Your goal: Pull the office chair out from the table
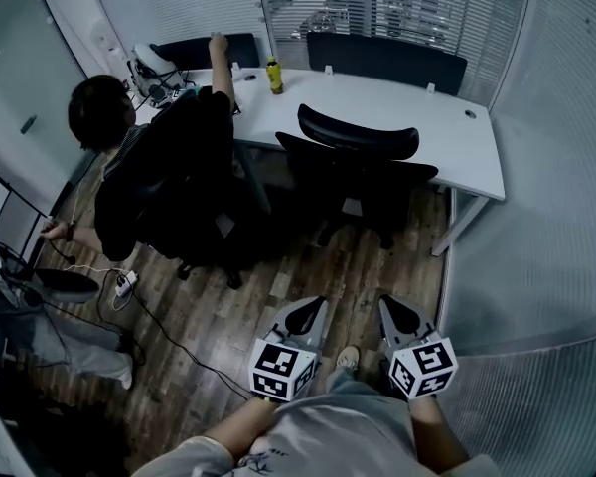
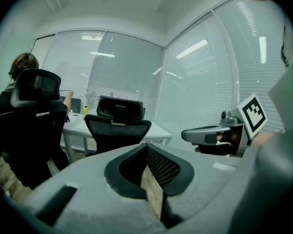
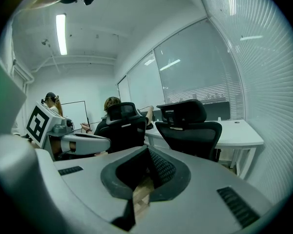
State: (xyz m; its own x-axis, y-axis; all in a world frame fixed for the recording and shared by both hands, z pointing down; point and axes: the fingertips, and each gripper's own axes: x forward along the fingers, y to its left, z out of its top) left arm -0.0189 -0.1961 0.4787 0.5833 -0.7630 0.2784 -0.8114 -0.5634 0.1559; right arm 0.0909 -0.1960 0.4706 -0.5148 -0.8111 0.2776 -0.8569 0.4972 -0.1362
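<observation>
Office chair (image 1: 356, 167): sitting at the desk's (image 1: 457, 137) near edge.
Bottle (image 1: 274, 76): standing on the desk, far left.
Person (image 1: 149, 167): sitting left of the office chair.

Tool (image 2: 147, 152) closed (empty), office chair (image 2: 118, 130) ahead

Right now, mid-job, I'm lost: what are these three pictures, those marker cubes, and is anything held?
No robot arm: someone holds a tool in each hand. The head camera looks down on the left tool and right tool; the marker cubes belong to them. The other two pictures look along each tool's jaws: both shut, holding nothing. Ahead, out of contact, the empty office chair stands at the white table, which carries a yellow bottle. A seated person is left of it.
</observation>
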